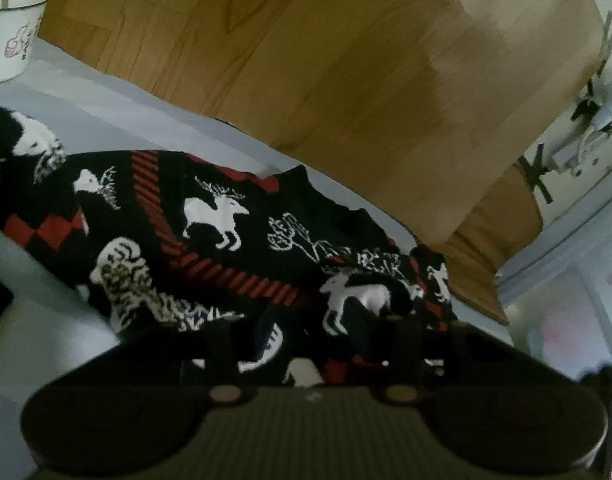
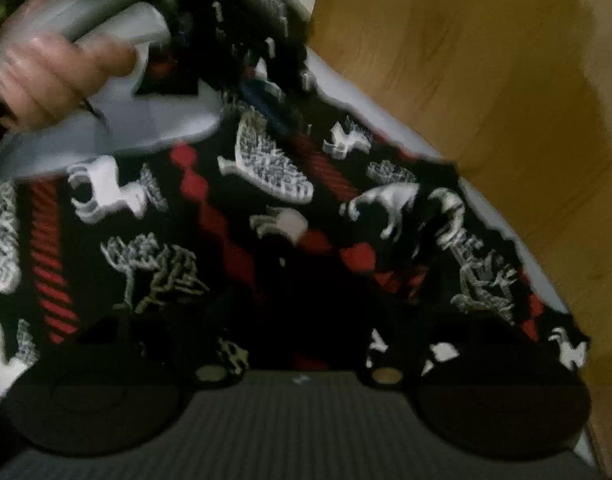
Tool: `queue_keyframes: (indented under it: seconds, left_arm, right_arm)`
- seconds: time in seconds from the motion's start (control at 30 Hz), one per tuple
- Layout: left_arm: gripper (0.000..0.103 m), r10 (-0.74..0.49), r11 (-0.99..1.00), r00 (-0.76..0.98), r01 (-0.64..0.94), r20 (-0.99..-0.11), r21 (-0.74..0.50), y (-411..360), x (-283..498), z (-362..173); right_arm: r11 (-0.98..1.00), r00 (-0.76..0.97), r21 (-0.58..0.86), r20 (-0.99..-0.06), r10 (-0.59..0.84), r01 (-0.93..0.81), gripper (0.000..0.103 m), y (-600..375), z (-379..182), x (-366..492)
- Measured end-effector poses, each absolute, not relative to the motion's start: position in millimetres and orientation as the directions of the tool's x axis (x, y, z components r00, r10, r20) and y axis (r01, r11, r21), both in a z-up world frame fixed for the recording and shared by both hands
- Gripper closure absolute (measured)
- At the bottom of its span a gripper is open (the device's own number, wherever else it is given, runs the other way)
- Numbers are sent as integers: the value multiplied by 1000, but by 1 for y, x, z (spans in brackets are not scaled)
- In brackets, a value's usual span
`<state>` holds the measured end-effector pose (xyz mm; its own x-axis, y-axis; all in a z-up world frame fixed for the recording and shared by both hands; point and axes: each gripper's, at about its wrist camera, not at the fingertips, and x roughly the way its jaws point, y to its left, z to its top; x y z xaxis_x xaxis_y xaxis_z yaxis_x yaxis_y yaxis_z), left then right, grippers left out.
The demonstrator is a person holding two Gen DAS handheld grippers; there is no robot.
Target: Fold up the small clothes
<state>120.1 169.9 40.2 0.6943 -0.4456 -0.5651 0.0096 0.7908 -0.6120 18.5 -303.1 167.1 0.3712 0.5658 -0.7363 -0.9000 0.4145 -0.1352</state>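
Note:
A small black knit sweater (image 1: 233, 220) with white reindeer and red stripes lies on a pale grey surface (image 1: 105, 92). It fills the right wrist view (image 2: 265, 208) too. My left gripper (image 1: 318, 320) sits low over the sweater's near part; its dark fingers blend with the cloth and a fold bunches between them. My right gripper (image 2: 289, 300) is down on the sweater, its fingers lost against the dark knit. The other gripper's grey handle (image 2: 117, 92) and the hand (image 2: 53, 68) holding it show at the upper left of the right wrist view, over the sweater.
A white paper cup (image 1: 9, 32) with a stick in it stands at the far left on the grey surface. Wooden floor (image 1: 346, 60) lies beyond the surface's edge. A grey metal fitting (image 1: 594, 128) shows at the right.

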Motion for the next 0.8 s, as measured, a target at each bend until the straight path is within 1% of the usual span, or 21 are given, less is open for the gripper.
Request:
queue_keyframes:
  seconds: [0.03,0.07,0.17,0.2,0.27,0.37,0.43,0.5,0.6,0.73,0.8]
  left_arm:
    - [64,-445,787,703,11,-555,-617,174,115,42]
    - [63,-442,782,714,11,-543,-623,180,109,44]
    - [59,-416,761,761,-8,-498,-648,202,91,51]
    - [58,-403,751,778,-20,-482,-660,211,85,53]
    - [57,-380,729,803,-45,-459,-683,227,75,55]
    - [55,-360,718,815,-69,-454,-693,239,64,57]
    - [52,-353,727,818,-65,-453,-683,241,58,60]
    - [47,-351,736,820,-57,-452,-675,241,57,60]
    - [46,-359,743,813,-47,-458,-667,236,66,60]
    - [45,-379,760,782,-41,-494,-649,218,91,61]
    - [43,-387,779,762,-32,-519,-627,201,107,59]
  right_arm:
    - [445,350,-82,-750,562,-892,91,-300,173,29]
    - [471,338,-40,-750,569,-881,91,-296,182,37]
    - [480,222,188,-705,674,-857,91,-279,219,60]
    - [461,194,241,-675,712,-854,91,-267,235,66]
    - [432,165,298,-629,759,-851,91,-247,260,76]
    - [443,167,342,-605,779,-829,92,-226,282,97]
    - [481,189,368,-603,775,-796,92,-230,288,115]
    - [525,236,367,-600,765,-768,92,-252,294,124]
    - [581,288,386,-595,750,-716,92,-292,292,140]
    - [646,357,378,-598,717,-663,92,-355,285,146]
    - [680,392,372,-604,694,-632,92,-386,278,152]
